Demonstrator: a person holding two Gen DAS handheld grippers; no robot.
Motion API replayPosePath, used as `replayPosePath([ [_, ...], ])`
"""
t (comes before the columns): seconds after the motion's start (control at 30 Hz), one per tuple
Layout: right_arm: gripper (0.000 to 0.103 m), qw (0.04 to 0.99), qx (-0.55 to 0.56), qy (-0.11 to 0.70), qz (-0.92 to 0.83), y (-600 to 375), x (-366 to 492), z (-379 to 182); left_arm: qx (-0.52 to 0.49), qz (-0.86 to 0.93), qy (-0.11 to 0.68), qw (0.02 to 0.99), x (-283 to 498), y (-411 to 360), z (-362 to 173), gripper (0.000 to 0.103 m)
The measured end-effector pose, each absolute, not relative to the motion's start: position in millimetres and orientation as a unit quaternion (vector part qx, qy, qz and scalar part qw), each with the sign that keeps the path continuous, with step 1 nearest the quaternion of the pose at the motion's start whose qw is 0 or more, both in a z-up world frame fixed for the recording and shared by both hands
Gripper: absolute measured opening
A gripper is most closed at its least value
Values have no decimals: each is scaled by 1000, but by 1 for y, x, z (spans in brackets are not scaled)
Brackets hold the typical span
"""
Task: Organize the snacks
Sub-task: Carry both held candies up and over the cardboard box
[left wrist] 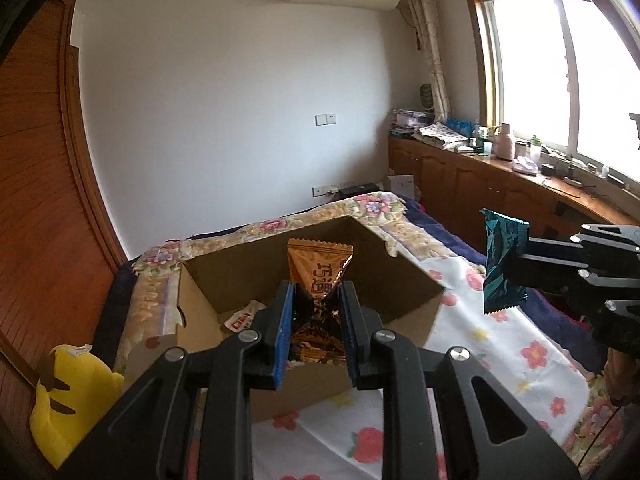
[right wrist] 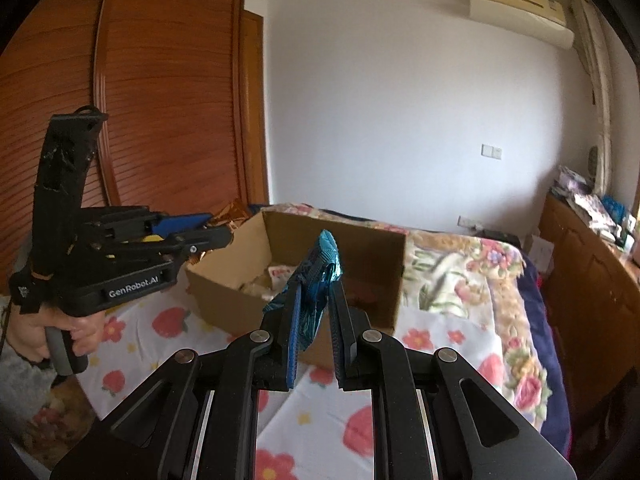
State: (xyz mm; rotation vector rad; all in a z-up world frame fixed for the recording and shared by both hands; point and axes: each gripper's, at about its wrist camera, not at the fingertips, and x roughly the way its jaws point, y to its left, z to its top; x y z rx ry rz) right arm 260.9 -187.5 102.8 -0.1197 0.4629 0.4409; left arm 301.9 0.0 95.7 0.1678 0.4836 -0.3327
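Gripping upright orange packet (left wrist: pixel 320 280), left tool (left wrist: pixel 317 328); right tool (right wrist: pixel 316 320) clamps upright teal packet (right wrist: pixel 316 280).

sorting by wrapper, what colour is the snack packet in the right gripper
Teal blue and shiny, the snack packet shows best in the left wrist view, pinched in the right gripper.

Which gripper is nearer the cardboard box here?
Left. The left gripper, shut on the orange snack packet, is at the cardboard box opening. The right gripper, holding the teal snack packet, is off to the box's right side.
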Motion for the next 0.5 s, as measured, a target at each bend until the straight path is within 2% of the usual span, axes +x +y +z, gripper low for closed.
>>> replayPosePath([
  [0.5, 11, 933, -73, 264, 232, -156, 358, 59, 58, -153, 277, 947, 392, 22, 42, 21],
])
